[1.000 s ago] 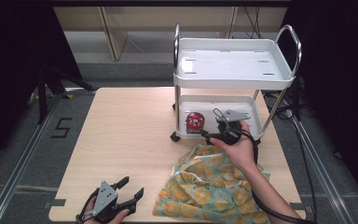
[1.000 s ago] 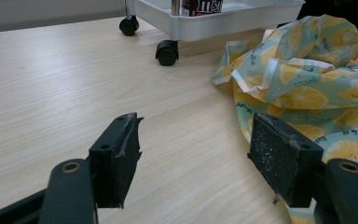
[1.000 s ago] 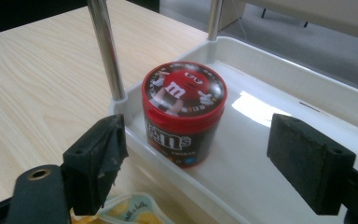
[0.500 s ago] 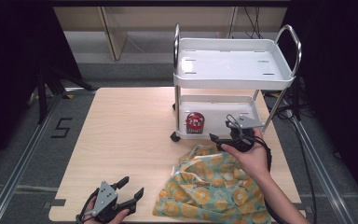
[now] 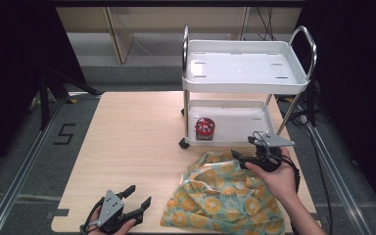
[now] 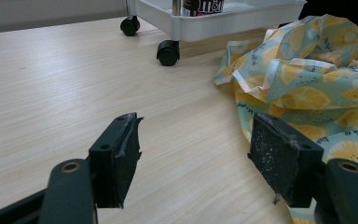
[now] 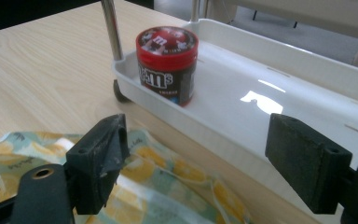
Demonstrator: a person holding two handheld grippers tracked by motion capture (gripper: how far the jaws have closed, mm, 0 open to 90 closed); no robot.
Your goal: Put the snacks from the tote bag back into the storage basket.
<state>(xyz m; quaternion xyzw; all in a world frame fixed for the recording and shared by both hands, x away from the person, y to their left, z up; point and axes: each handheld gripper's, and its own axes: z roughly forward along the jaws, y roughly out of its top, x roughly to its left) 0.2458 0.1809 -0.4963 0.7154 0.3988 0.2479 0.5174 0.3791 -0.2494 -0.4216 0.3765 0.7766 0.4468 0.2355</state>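
left gripper (image 5: 136,201) rests at the table's (image 5: 132,132) near edge, jaws spread, empty. right gripper (image 5: 242,157) hovers over the crumpled lemon-print cloth (image 5: 220,196), jaws apart, holding nothing. red-lidded candy jar (image 7: 167,63) stands on the white cart's (image 5: 245,73) lower shelf.

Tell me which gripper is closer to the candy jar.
Right. The right gripper hovers just in front of the candy jar, above the cloth; the left gripper sits back at the table's near edge.
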